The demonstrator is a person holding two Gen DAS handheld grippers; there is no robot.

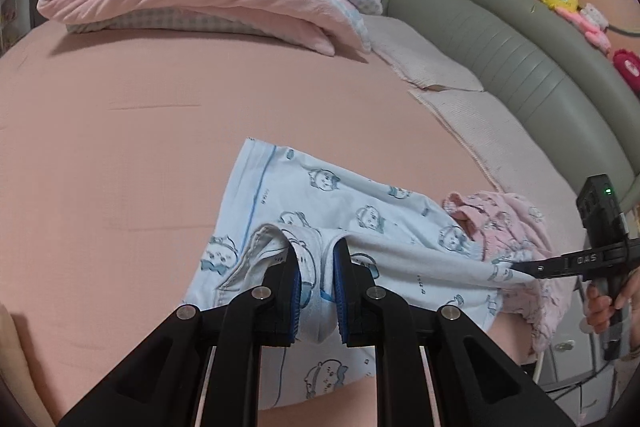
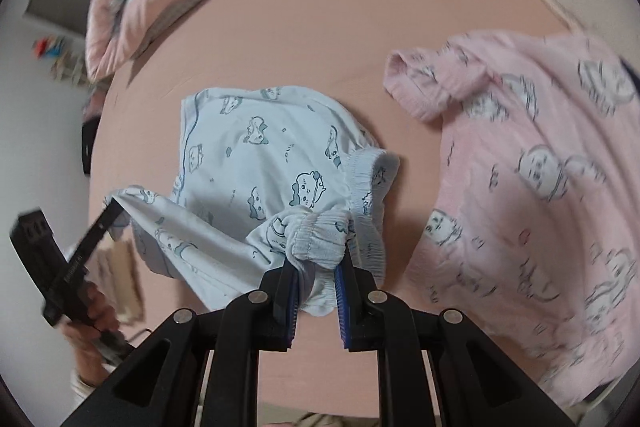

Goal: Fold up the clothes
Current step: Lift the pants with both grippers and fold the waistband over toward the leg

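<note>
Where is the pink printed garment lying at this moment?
The pink garment lies flat on the pink bed sheet, on the right of the right wrist view, beside the light blue shorts that both claws hold.

- Left tongs [image 1: 316,259] pinch blue-printed cloth between their pads, jaws narrowed.
- Right tongs [image 2: 318,259] clamp the gathered waistband likewise.
- A hand [image 1: 604,303] grips each handle.
</note>
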